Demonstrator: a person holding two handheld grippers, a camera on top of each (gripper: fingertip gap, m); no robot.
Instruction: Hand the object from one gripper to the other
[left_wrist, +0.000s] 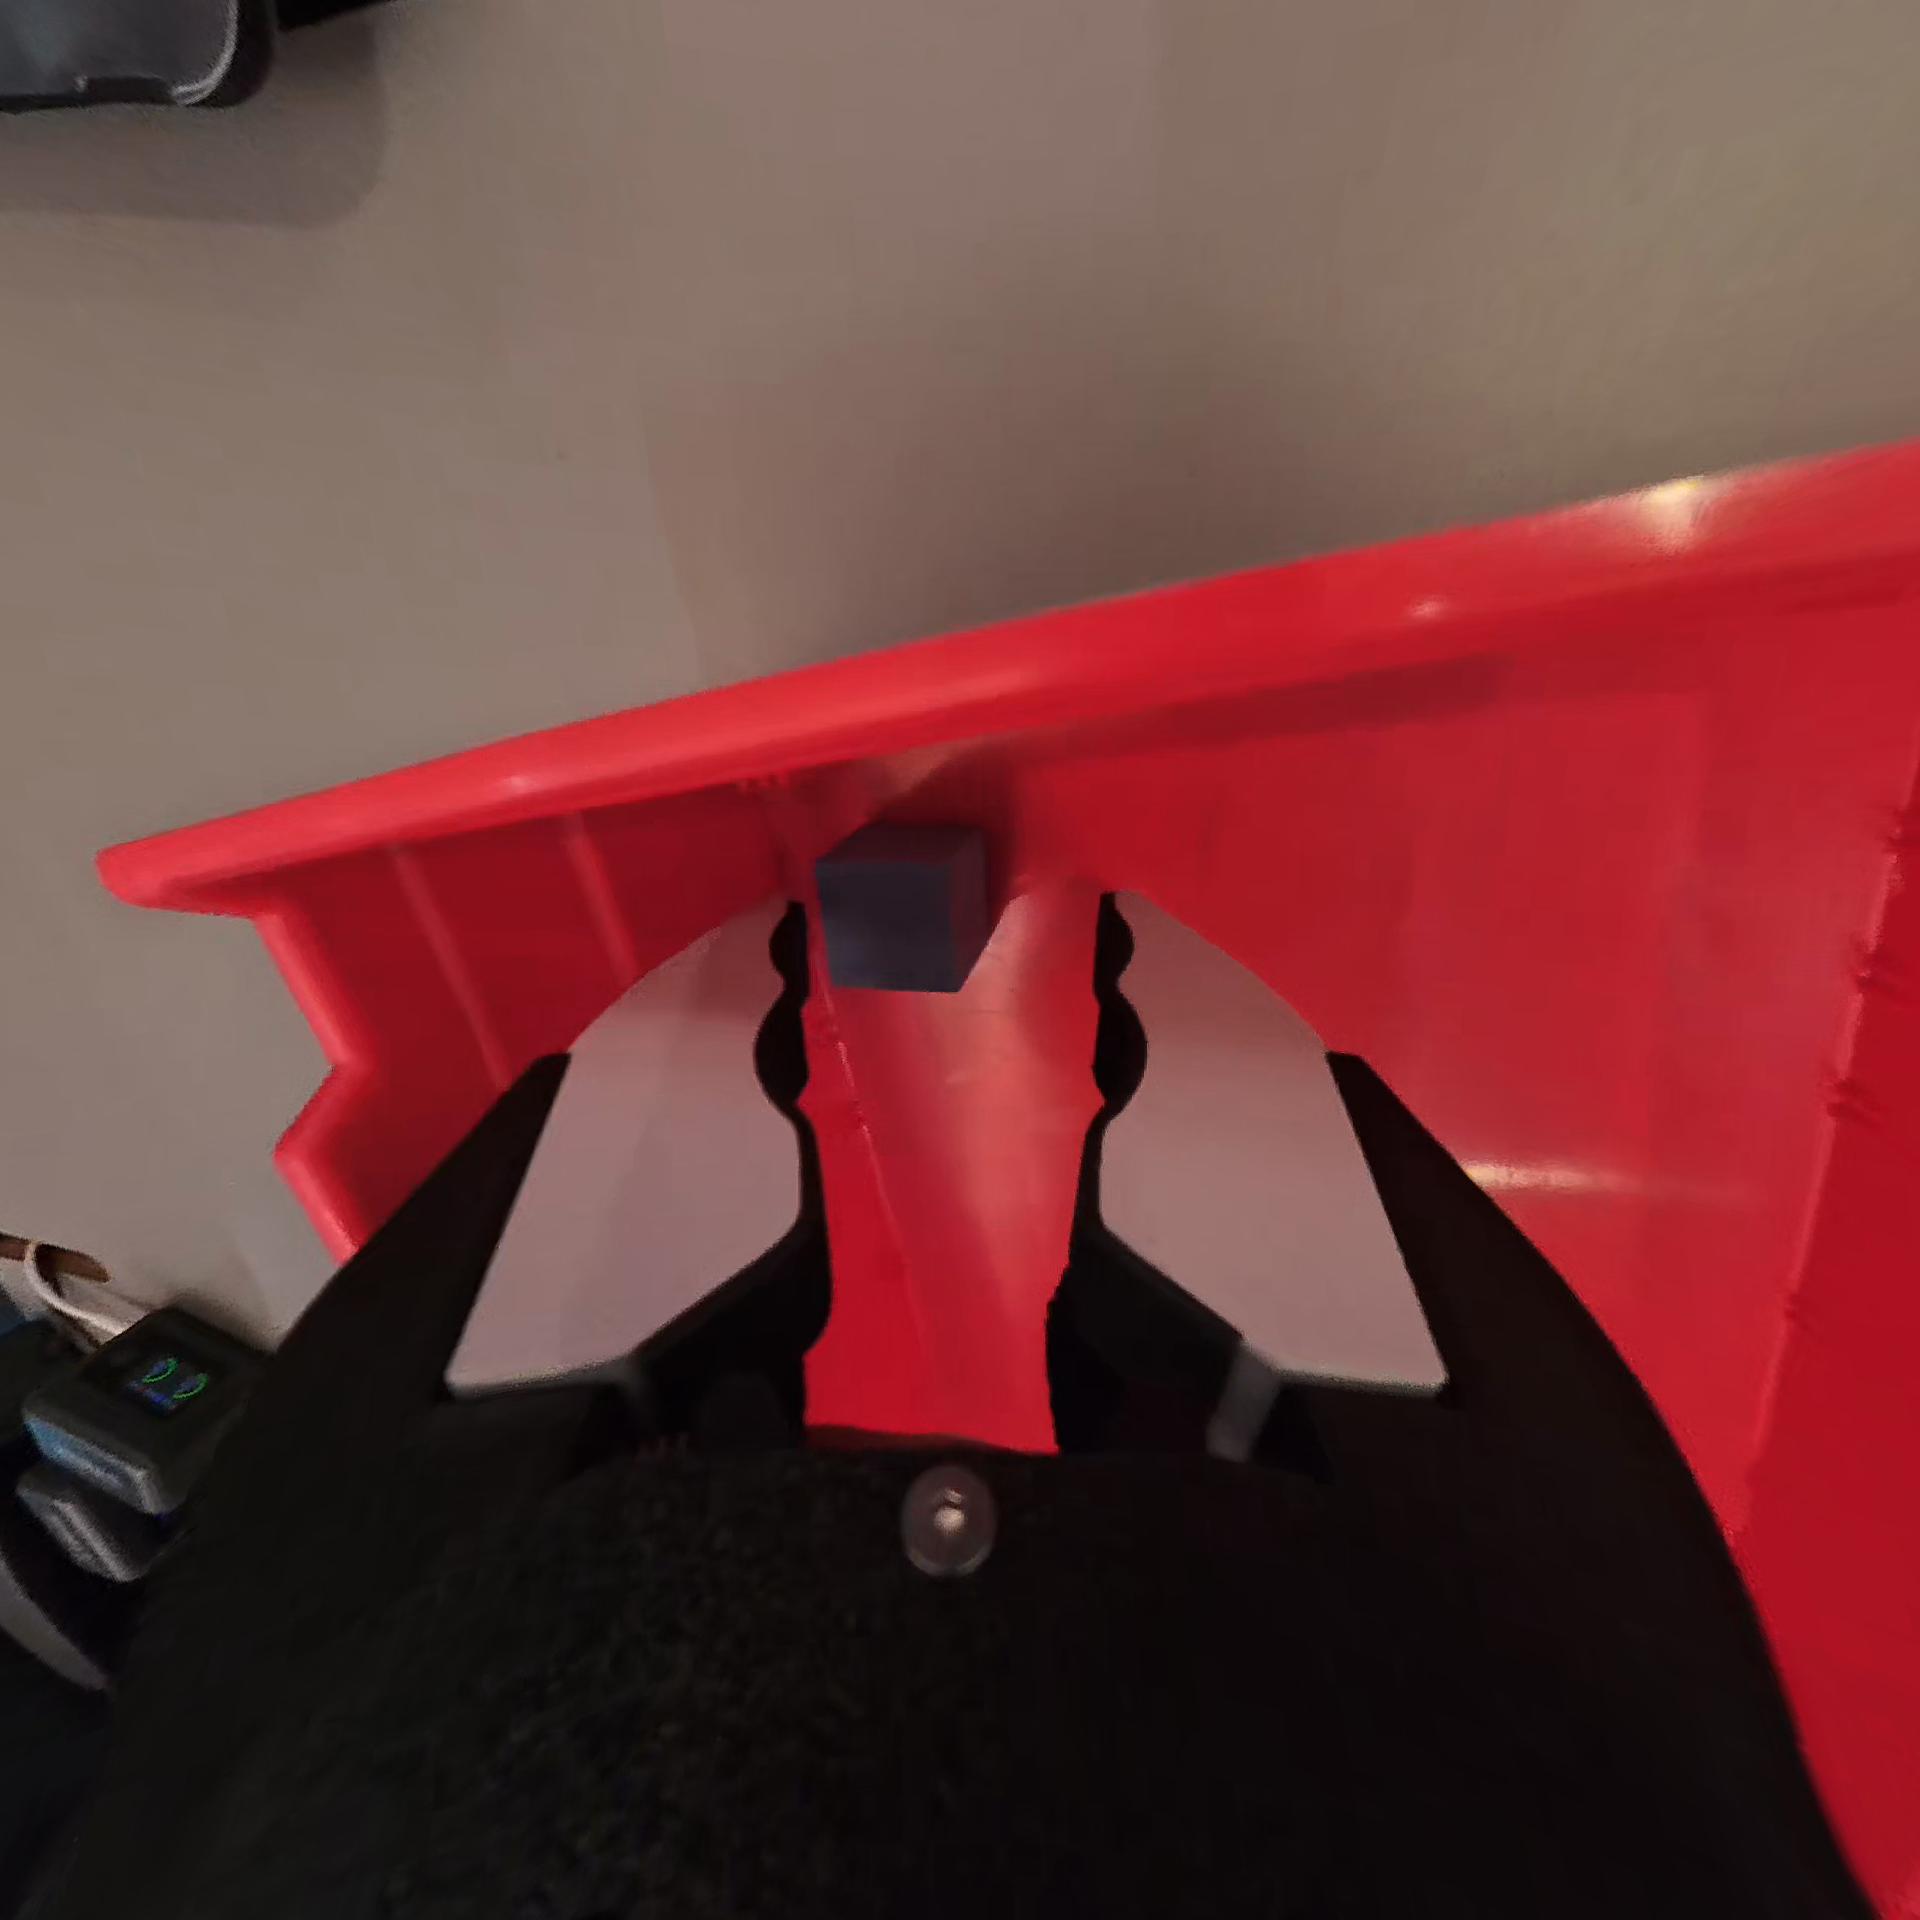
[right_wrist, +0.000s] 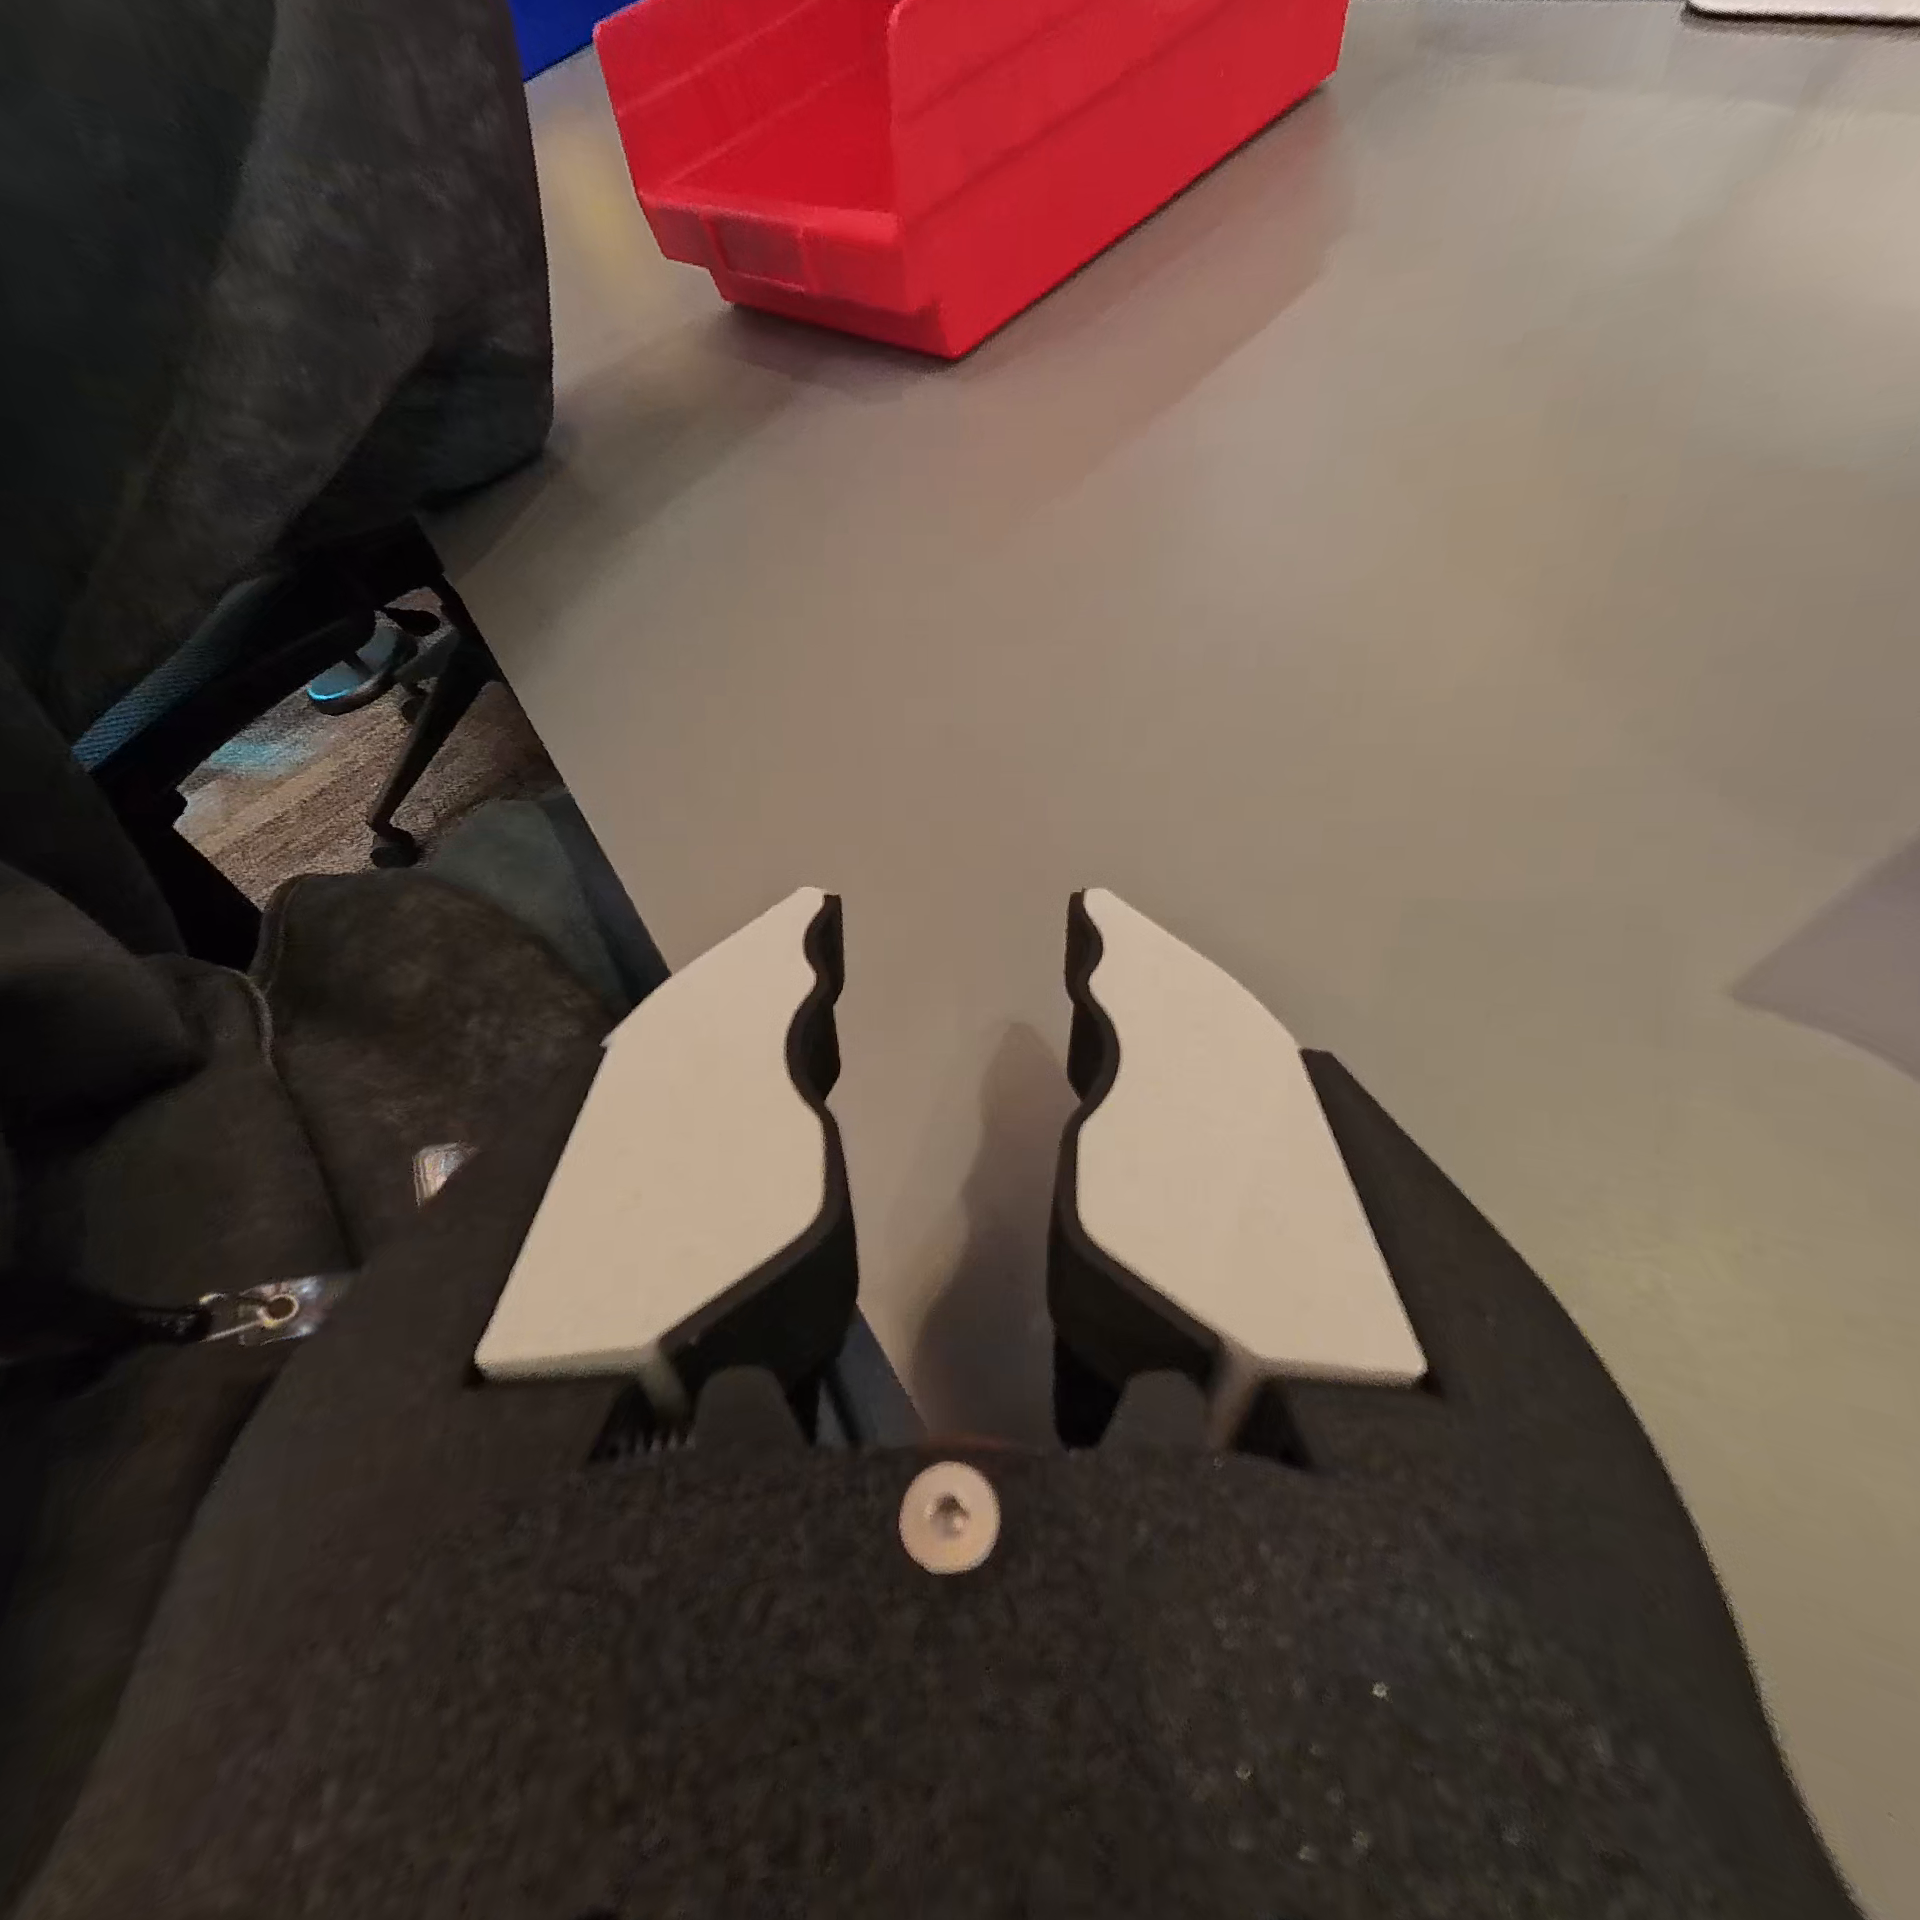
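A small dark blue cube (left_wrist: 900, 906) lies inside a red plastic bin (left_wrist: 1351, 914), against the bin's far wall. My left gripper (left_wrist: 951, 914) is open and reaches down into the bin, with its fingertips just short of the cube; the cube sits near the left fingertip. My right gripper (right_wrist: 953, 909) is open and empty, low over the grey table (right_wrist: 1247, 623) near its front edge. The red bin also shows in the right wrist view (right_wrist: 935, 177) at the far end of the table; the cube is hidden there.
A person in dark clothing (right_wrist: 239, 312) stands at the left of the table in the right wrist view. A chair base (right_wrist: 405, 727) shows below the table edge. A dark device with a small lit screen (left_wrist: 125, 1423) sits at the lower left in the left wrist view.
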